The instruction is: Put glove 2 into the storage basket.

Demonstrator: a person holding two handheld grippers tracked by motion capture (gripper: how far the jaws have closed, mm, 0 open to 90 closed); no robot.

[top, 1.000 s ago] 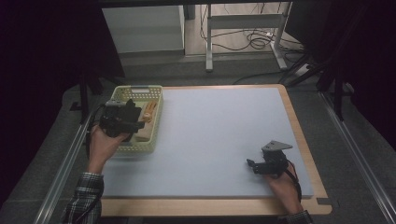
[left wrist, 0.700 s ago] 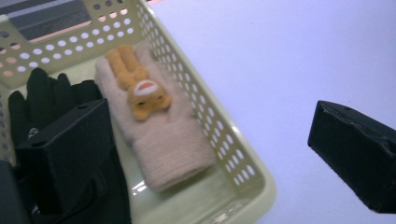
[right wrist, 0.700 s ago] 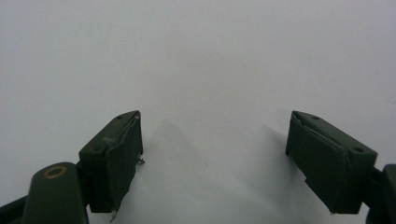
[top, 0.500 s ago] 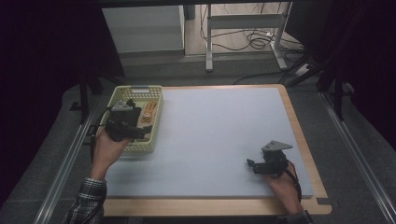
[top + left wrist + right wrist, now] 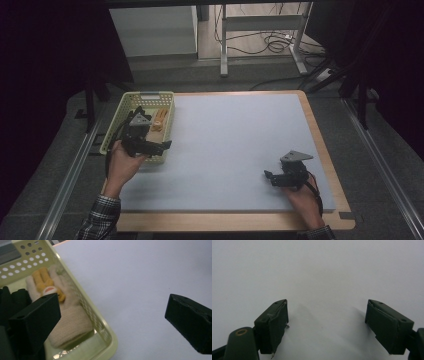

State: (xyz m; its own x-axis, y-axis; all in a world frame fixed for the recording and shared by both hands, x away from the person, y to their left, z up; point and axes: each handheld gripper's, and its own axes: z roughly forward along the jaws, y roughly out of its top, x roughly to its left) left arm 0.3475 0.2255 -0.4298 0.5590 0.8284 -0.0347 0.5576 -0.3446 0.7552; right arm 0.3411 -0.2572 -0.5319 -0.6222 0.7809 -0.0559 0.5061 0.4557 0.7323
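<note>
Straddling the yellow basket (image 5: 105,336) rim beside a beige glove (image 5: 67,320), left hand-held gripper (image 5: 112,315) spread wide, empty.

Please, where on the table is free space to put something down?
The grey mat is bare from the basket to the right gripper, and behind it to the far edge. Crowded: the basket, with a beige glove, something black, and the left gripper above its near end.

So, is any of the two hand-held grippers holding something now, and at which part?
Nothing is held. The left hand-held gripper is open over the basket edge, near the beige glove. The right hand-held gripper is open above the bare mat.
</note>
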